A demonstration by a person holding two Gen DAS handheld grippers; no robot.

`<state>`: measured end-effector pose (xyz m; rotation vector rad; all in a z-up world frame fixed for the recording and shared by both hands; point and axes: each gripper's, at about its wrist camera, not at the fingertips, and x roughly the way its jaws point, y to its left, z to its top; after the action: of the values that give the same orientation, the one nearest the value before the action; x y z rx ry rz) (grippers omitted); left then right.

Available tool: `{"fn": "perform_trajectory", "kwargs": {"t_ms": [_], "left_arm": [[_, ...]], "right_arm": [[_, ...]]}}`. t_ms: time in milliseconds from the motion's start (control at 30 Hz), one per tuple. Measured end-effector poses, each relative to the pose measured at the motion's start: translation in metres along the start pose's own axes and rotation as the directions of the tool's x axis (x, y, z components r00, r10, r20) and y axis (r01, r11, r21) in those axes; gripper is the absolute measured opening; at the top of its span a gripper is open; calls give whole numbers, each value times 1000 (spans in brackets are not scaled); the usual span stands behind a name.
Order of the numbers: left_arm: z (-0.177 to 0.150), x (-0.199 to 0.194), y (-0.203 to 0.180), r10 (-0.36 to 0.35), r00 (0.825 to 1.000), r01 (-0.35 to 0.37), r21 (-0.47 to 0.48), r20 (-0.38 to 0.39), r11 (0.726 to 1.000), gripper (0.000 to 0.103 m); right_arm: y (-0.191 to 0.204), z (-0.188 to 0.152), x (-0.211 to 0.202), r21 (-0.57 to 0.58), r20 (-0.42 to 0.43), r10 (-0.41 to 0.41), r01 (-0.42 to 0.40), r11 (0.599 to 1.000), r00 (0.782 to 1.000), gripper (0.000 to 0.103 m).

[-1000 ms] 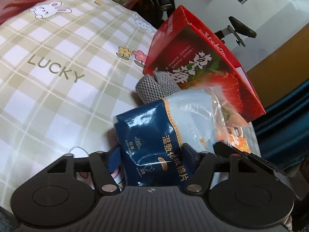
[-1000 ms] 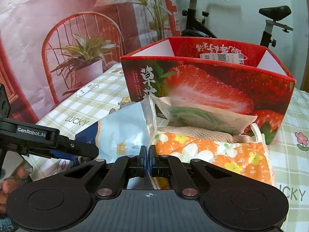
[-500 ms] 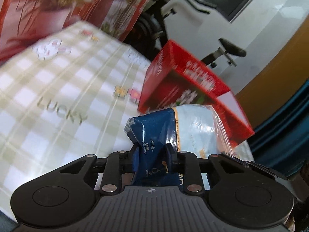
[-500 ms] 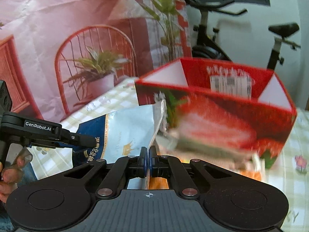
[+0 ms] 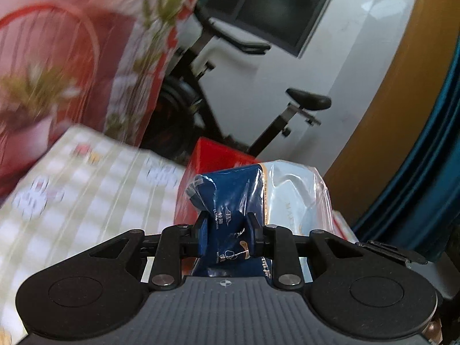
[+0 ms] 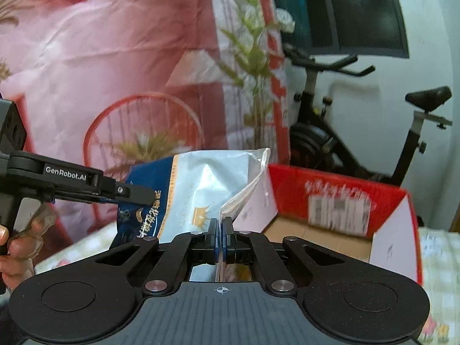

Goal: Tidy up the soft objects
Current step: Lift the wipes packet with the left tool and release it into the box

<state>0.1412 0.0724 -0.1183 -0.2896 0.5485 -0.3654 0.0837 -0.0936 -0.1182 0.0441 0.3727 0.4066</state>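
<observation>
The pack [image 5: 230, 218] — blue and white plastic — is held off the desk [image 5: 86, 189] at lower centre of both views. Its crumpled blue end is clamped by the left hand-held gripper [image 5: 227, 231], whose pads press into the film. Its clear edge is pinched by the right hand-held gripper [image 6: 220, 240], jaws fully closed on it. The red box [image 6: 339, 201], open-topped, is seen just behind the pack, at centre right of the right view. A hand [image 6: 17, 247] is visible at lower left there.
</observation>
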Motion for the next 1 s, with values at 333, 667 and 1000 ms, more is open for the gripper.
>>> {"fn": "perform_trajectory", "kwargs": {"t_ms": [333, 667, 1000], "left_arm": [[51, 71, -34, -14, 1000, 10, 121, 28, 993, 28], [46, 156, -35, 48, 993, -26, 194, -109, 981, 28], [35, 181, -20, 112, 972, -62, 232, -207, 971, 46]], "right_arm": [[-54, 39, 37, -3, 56, -107, 107, 994, 993, 2], [-105, 19, 97, 32, -87, -177, 181, 983, 980, 2], [-112, -11, 137, 109, -254, -156, 189, 976, 955, 2]]}}
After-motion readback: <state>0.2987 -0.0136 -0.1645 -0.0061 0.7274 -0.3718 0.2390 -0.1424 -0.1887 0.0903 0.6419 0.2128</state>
